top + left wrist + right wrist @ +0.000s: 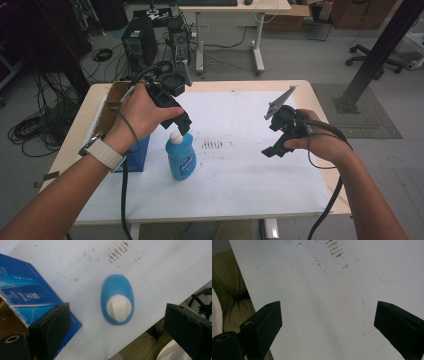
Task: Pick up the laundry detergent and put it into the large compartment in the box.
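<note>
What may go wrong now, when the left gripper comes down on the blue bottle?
1. The bottle stands upright and narrow. The left gripper hangs open above its white cap; an off-centre descent could push the cap and tip the bottle over.
2. The blue box sits close beside the bottle, so one jaw may catch on it.
3. The right gripper hangs open some way off, probably too far to steady the bottle.

White watch strap (106, 153) on left wrist; black grippers, trailing cables.
</note>
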The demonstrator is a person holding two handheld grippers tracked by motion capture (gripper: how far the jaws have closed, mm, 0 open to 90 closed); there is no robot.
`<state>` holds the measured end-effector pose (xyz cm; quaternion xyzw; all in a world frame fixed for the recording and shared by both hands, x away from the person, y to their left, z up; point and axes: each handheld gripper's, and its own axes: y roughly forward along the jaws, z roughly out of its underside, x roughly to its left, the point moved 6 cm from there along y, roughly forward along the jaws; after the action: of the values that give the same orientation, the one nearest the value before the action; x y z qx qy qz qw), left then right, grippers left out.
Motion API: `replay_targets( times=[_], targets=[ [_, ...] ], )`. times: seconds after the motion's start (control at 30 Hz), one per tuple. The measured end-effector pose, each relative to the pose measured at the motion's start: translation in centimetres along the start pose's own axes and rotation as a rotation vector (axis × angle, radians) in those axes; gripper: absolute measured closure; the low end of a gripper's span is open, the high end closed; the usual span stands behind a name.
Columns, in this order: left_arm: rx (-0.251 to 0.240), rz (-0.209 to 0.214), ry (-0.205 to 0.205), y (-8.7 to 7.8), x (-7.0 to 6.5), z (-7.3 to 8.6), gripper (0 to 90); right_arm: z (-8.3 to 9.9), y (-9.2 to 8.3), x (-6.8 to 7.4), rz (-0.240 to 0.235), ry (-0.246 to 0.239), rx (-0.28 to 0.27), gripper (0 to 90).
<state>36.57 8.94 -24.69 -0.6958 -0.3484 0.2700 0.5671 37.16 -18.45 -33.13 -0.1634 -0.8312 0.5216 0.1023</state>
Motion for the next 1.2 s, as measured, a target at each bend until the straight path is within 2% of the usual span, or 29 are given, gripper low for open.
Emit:
replay_targets(
  times=[0.67,1.2],
  targets=[
    [0.012,-0.002,-0.011,2.2,-0.1,-0.2,8.7,0.1,0.2,0.0,-0.004,0.001,0.002,8.2],
    [0.025,0.020,-0.011,4.3,-0.3,0.0,8.9,0.2,0.3,0.1,-0.005,0.000,0.004,8.2]
  ],
)
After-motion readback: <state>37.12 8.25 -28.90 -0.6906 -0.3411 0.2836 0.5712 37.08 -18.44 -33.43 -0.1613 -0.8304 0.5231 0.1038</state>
